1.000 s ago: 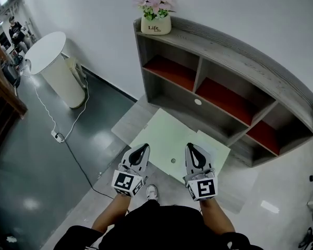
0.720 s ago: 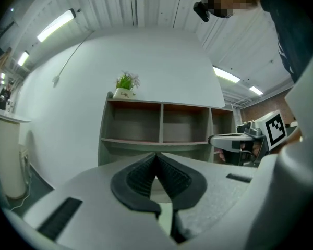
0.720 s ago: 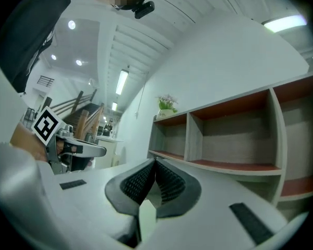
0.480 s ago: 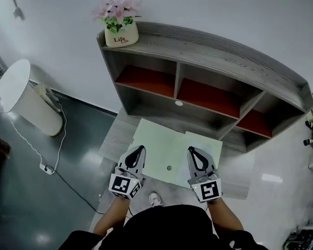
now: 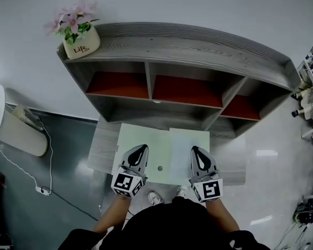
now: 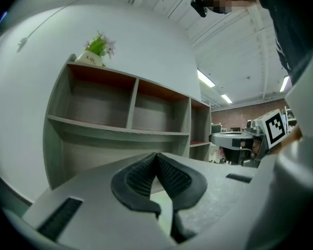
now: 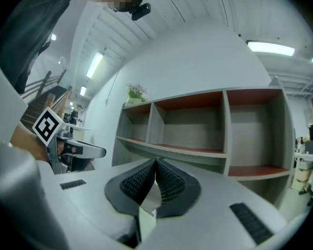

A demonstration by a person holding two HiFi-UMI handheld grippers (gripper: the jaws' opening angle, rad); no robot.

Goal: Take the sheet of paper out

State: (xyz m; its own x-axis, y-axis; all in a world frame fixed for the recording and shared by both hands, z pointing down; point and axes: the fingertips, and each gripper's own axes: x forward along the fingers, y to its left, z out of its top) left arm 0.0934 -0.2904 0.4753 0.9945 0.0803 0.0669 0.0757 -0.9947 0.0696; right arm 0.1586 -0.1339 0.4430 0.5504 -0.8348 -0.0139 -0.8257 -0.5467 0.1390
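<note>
Two grippers out front, side by side, pointing level over a pale green table.

Left gripper – jaws fully together, pads meeting at the tip, nothing clamped. Only green tabletop visible through the gap behind the pads in the left gripper view.

Right gripper – jaws likewise closed tip to tip. Whitish surface visible through the gap under the pads in the right gripper view; reads as the sheet lying below, not a pinch on it.

Sheet of paper flat on the right part of the table, long side running towards the shelf unit, far edge near the table's back edge. Right gripper directly above its right half; left gripper over bare green, well left of the sheet. Small round hole in the tabletop between the two grippers, just left of the sheet's edge.

Shelf unit right behind the table: grey wood, red inner panels, compartments empty as far as visible. Flower pot with pink blooms on its top left corner. White round stand on the dark floor at far left, cable trailing beside it. Shoes just visible under the table's near edge.
</note>
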